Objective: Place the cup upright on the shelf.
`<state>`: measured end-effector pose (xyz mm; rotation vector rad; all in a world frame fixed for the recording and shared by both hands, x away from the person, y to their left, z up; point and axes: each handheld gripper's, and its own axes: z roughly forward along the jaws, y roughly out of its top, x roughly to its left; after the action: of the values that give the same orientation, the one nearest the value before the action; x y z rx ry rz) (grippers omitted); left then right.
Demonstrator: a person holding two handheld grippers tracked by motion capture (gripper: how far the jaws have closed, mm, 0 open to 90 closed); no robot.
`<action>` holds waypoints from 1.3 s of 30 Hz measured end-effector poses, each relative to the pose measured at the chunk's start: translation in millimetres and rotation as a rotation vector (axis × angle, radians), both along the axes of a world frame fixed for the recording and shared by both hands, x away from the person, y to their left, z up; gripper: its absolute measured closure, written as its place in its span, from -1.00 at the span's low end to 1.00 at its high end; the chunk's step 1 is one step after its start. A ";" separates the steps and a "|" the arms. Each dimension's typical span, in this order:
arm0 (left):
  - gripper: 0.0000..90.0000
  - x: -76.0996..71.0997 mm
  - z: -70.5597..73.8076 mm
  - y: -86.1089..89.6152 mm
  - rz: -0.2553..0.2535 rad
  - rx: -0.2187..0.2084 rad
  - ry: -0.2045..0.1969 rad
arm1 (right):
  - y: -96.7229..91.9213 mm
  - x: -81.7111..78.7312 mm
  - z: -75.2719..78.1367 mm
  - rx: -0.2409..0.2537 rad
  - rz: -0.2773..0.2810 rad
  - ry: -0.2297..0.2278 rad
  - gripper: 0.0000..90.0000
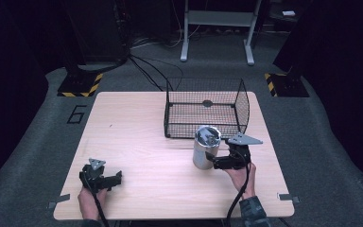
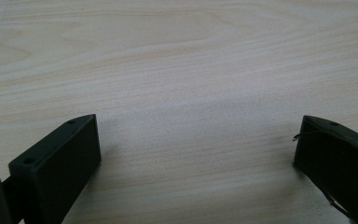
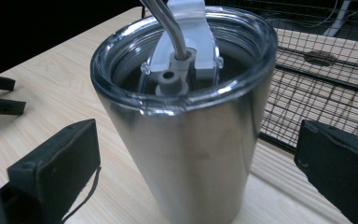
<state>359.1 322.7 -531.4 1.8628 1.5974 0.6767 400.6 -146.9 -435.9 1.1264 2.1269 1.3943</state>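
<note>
Right gripper (image 1: pixel 216 163) sits spread around our steel tumbler (image 1: pixel 205 147), unclamped, at four o'clock on the table (image 1: pixel 132 123) beside the basket (image 1: pixel 207 108). Left gripper (image 1: pixel 109 179) idles open. Next, probably: squeeze, lift.

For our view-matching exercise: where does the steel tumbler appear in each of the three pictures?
High view: steel tumbler right of centre, in front of the wire basket.
Left gripper view: bare tabletop between the fingers, no tumbler.
Right gripper view: tumbler centre, between the fingers.
Shared landmark: the wire basket behind it.
</note>
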 end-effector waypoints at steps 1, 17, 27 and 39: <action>-1.00 0.0 0.0 0.0 0.000 0.000 0.000 | 1.5 1.1 -0.1 0.001 0.003 0.001 -1.00; -1.00 0.2 -0.7 -0.3 0.003 0.005 -0.012 | 15.9 14.0 -4.3 0.045 0.005 -0.032 -1.00; -1.00 0.1 -0.6 -0.4 0.003 0.006 -0.012 | 22.3 18.6 -6.1 0.070 -0.001 -0.056 -1.00; -1.00 0.1 -0.7 -0.5 0.003 0.006 -0.014 | 25.3 24.3 -9.6 0.084 0.013 -0.090 -1.00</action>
<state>359.2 322.2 -532.1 1.8566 1.5910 0.6945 424.9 -121.5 -445.4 1.0611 2.0332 1.5241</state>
